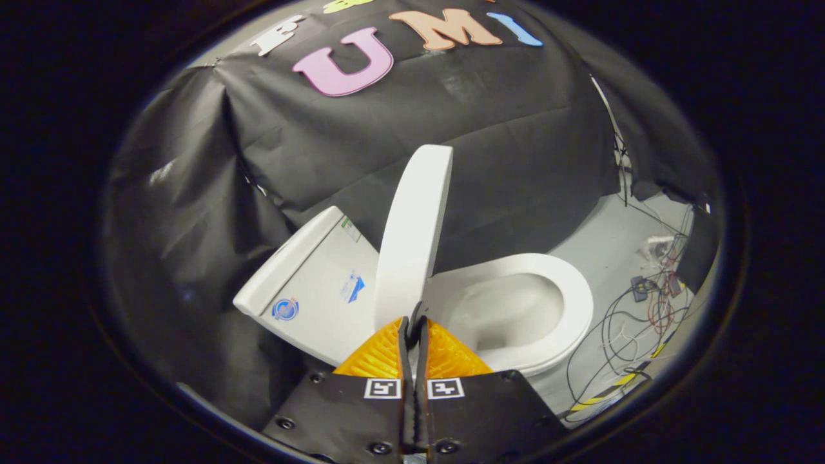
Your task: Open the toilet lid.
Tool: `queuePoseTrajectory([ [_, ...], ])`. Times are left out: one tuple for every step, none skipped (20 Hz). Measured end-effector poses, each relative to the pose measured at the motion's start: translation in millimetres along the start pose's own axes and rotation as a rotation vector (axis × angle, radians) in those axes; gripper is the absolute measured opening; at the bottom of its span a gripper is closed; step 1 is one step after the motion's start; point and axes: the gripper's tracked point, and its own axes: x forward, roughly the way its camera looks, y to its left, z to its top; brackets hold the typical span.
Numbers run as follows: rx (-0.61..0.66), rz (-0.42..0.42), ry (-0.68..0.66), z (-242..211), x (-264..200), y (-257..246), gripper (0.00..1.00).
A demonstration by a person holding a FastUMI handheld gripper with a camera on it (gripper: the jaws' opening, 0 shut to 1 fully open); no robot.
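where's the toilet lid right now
In the gripper view the toilet lid stands raised just beyond the closed gripper, between the tank and the open bowl.

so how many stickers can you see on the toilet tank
3. One round sticker sits near the tank's lower corner, one beside the raised lid, one near its top edge. The lid may hide more. Gripper fingers are closed.

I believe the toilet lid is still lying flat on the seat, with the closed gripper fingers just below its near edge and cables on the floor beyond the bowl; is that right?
Not quite. In the gripper view the toilet lid stands raised, nearly upright, off the seat. The rest holds: the gripper has its fingers closed together just below the lid's near edge, and cables lie on the floor beyond the bowl.
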Motion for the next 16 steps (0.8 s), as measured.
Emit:
queuePoseTrajectory([
  [0.013,0.002,-0.001,-0.5,0.1,1.6,0.01],
  [0.023,0.005,-0.001,0.4,1.2,5.0,0.01],
  [0.024,0.012,-0.002,1.2,1.0,9.1,0.01],
  [0.015,0.017,-0.003,2.2,1.9,13.8,0.01],
  [0.001,0.020,-0.006,3.2,2.5,18.4,0.01],
  [-0.013,0.020,-0.007,4.2,2.5,22.7,0.01],
  [-0.017,0.018,-0.007,3.7,2.2,28.0,0.01],
  [-0.019,0.016,-0.006,3.8,2.6,32.4,0.00],
  [-0.019,0.013,-0.009,3.6,3.5,36.0,0.00],
  [-0.023,0.015,-0.010,4.6,4.5,40.5,0.01],
  [-0.026,0.021,-0.009,4.1,4.9,46.0,0.01],
  [-0.031,0.026,-0.007,5.0,5.8,51.0,0.01],
  [-0.035,0.029,-0.005,4.6,7.2,55.4,0.01],
  [-0.041,0.033,-0.003,5.7,7.7,60.4,0.01],
  [-0.054,0.037,-0.003,4.5,9.0,65.9,0.01],
  [-0.068,0.038,-0.005,5.0,9.8,70.9,0.01],
])
